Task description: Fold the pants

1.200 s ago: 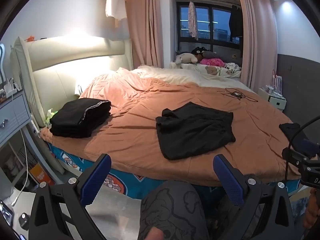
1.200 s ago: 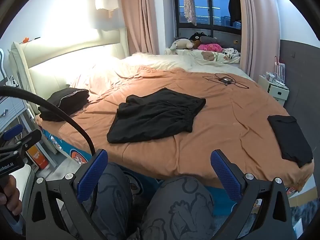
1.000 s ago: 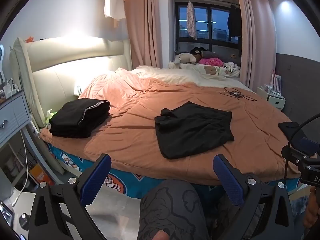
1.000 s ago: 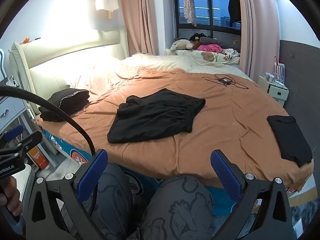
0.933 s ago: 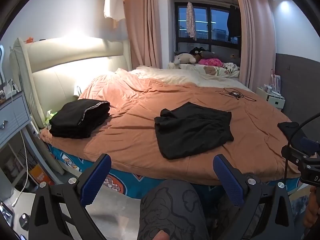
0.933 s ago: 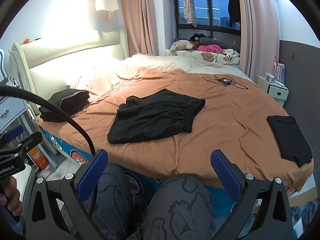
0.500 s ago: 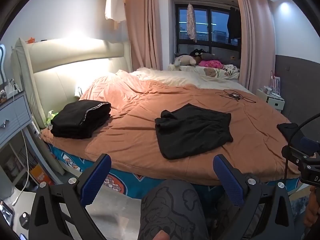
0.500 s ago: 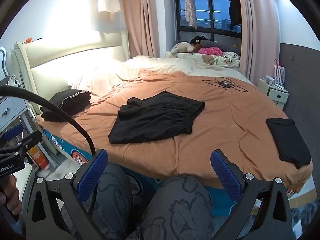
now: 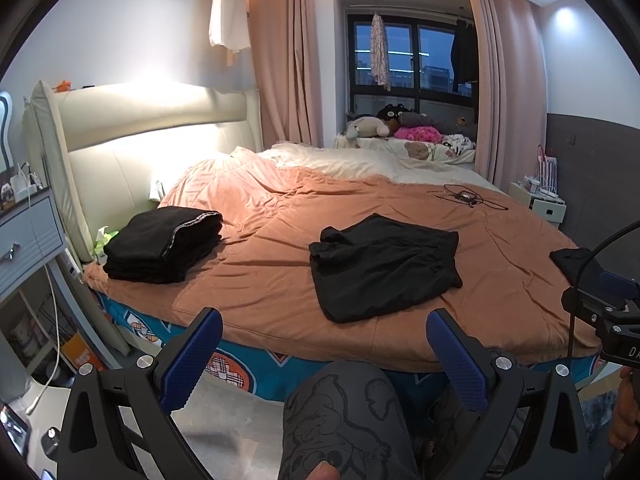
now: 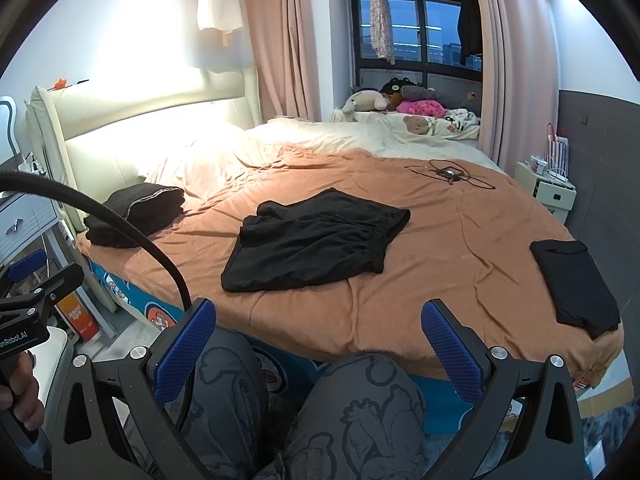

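The pants [image 9: 382, 266] are a black pair, short in the leg, and they lie loose on the orange bed cover [image 9: 260, 280]; no fold is made in them yet, so I judge the task at its very beginning for this piece.

Nearest to me is the person, whose knees in grey patterned trousers [image 10: 360, 412] press close to the bed edge. The left gripper [image 9: 324, 356] is held low before the bed, its blue pads wide apart and nothing between them. The right gripper [image 10: 318, 354] is released in the same way, empty, and well apart from the cloth.

In the right wrist view the pants are at about twelve o'clock from the gripper, a little toward eleven, with the gathered waistband toward two o'clock and the leg hems toward nine. One corner at the far left is rumpled, so it perhaps needs smoothing first.

At nine to ten o'clock, near the headboard, rests a stack of dark clothes [image 9: 164, 244], neatly folded; this part seems done. At three o'clock lies another black folded piece [image 10: 574, 286] near the bed edge.

Farther, at one o'clock, a tangle of cable [image 10: 448, 172] is on the cover, and behind it soft toys [image 10: 404, 106] under the window.
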A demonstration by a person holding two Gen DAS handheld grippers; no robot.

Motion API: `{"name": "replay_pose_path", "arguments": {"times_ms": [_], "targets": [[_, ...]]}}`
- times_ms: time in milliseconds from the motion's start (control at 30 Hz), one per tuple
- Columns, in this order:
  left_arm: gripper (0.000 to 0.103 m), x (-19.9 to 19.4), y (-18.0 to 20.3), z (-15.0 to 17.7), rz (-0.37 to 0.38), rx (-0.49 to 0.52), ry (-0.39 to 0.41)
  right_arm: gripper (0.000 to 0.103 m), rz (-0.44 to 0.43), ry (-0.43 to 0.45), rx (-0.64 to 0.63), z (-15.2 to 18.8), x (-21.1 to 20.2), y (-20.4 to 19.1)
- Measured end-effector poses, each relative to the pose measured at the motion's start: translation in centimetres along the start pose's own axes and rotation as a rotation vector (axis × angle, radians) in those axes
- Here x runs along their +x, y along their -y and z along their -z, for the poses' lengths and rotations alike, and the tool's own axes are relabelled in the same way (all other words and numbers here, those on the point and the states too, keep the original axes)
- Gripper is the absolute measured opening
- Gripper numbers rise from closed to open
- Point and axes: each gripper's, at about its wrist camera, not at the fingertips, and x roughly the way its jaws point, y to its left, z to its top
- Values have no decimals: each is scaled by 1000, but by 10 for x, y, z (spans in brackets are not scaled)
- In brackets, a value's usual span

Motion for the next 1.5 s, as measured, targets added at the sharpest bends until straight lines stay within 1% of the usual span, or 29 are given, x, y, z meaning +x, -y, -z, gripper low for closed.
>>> {"name": "replay_pose_path", "arguments": {"times_ms": [333,1100,1500], "targets": [[103,-7,-4,-1,-8,-1,11,103,1,15,-3,3,-4,-2],[103,-15,-7,-3,1,1,22,103,3,28,1,8,-8,-3],[103,-18,-7,2,-5,-6,21,103,4,29,2,9,-9,-3]]}}
